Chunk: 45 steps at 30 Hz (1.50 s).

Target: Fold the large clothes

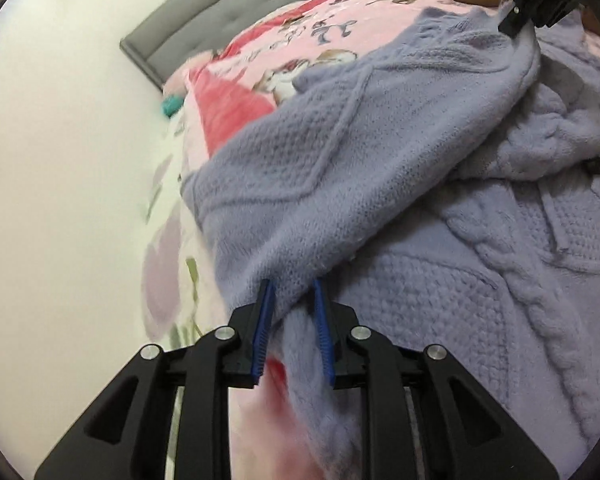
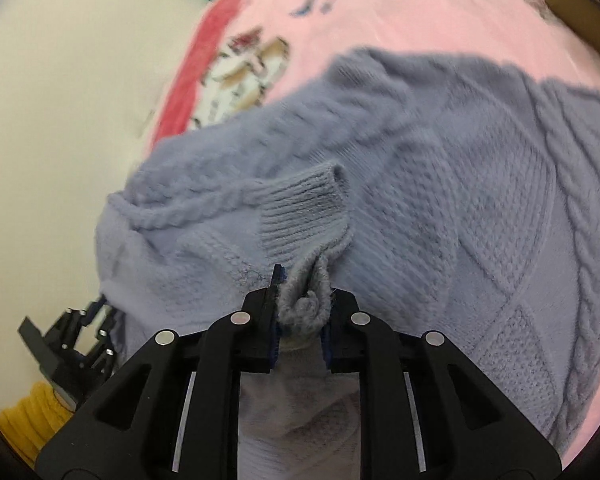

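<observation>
Our left gripper [image 1: 291,308] and right gripper [image 2: 302,300] jaws clamp the lavender cable-knit sweater [image 1: 380,184], lifted over the pink blanket [image 2: 380,12]; soft, floppy, best gripped by edges.

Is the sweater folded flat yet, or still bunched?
Still bunched: the sweater hangs in heaped folds over the pink blanket, pinched by left tongs and right tongs.
</observation>
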### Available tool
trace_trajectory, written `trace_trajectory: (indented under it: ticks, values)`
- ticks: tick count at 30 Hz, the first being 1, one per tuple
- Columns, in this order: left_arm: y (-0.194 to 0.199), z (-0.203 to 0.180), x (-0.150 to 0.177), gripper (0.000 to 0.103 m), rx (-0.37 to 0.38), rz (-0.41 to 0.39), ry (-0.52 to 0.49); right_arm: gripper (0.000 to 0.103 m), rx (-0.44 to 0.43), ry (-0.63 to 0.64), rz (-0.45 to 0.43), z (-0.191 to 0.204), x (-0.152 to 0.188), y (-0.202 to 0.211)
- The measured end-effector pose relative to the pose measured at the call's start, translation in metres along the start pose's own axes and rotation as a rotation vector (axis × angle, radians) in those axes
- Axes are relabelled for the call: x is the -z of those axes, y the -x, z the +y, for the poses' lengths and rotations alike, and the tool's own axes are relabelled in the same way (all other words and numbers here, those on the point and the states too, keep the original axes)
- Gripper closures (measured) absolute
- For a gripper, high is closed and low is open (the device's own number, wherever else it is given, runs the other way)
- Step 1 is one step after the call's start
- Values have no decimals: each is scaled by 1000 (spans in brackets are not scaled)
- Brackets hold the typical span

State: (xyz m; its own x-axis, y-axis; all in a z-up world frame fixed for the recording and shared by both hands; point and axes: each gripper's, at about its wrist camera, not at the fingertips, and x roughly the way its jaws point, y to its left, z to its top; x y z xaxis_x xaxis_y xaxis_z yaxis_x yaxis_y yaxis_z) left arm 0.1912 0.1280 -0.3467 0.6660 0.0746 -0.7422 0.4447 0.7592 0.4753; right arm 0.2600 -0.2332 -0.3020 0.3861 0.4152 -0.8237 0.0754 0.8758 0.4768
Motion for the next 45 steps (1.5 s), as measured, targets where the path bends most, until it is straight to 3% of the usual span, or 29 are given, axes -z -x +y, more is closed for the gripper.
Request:
trace_trajectory:
  ticks: [2,7,12,17,19,20,21,22,24,25,27,31,33,37,42,44,45]
  values:
    - [3,-1,4,73,-29,6,12,88,-10,31,-51,12,-5,14]
    - [14,7,20,58,-134,45,188,88,-20,94,-101,36,-21,35]
    - [-4,18,26,41,-80,123,254,88,-16,124,-99,44,-30,39]
    - [-20,31,17,32,-42,100,290,89,-8,161,-104,48,-27,38]
    - [-29,36,13,32,6,106,313,89,-4,181,-115,53,-31,40]
    - [-33,38,12,37,22,109,327,89,10,188,-121,57,-35,40]
    - [-37,40,11,53,48,105,343,90,32,188,-118,60,-41,40]
    - [-38,40,10,58,61,101,345,90,48,184,-116,62,-46,39]
    - [-31,27,10,68,-4,81,274,91,27,176,-138,69,-61,44]
    - [-27,16,11,69,-76,73,182,91,17,185,-159,75,-68,49]
    - [-23,6,15,72,-152,69,93,91,19,240,-215,92,-84,65]
    - [-29,19,21,72,-127,109,160,91,99,318,-262,106,-96,83]
    - [-32,27,20,72,-91,126,216,91,162,266,-226,87,-87,75]
    - [-36,26,22,72,-74,137,208,91,246,125,-101,24,-47,37]
    - [-38,28,18,72,-64,126,171,88,137,-128,3,-50,-10,0]
    - [-36,25,19,72,-76,116,133,87,147,-135,-30,-57,-8,5]
    - [-35,24,20,72,-79,109,120,81,143,-124,-85,-57,-9,16]
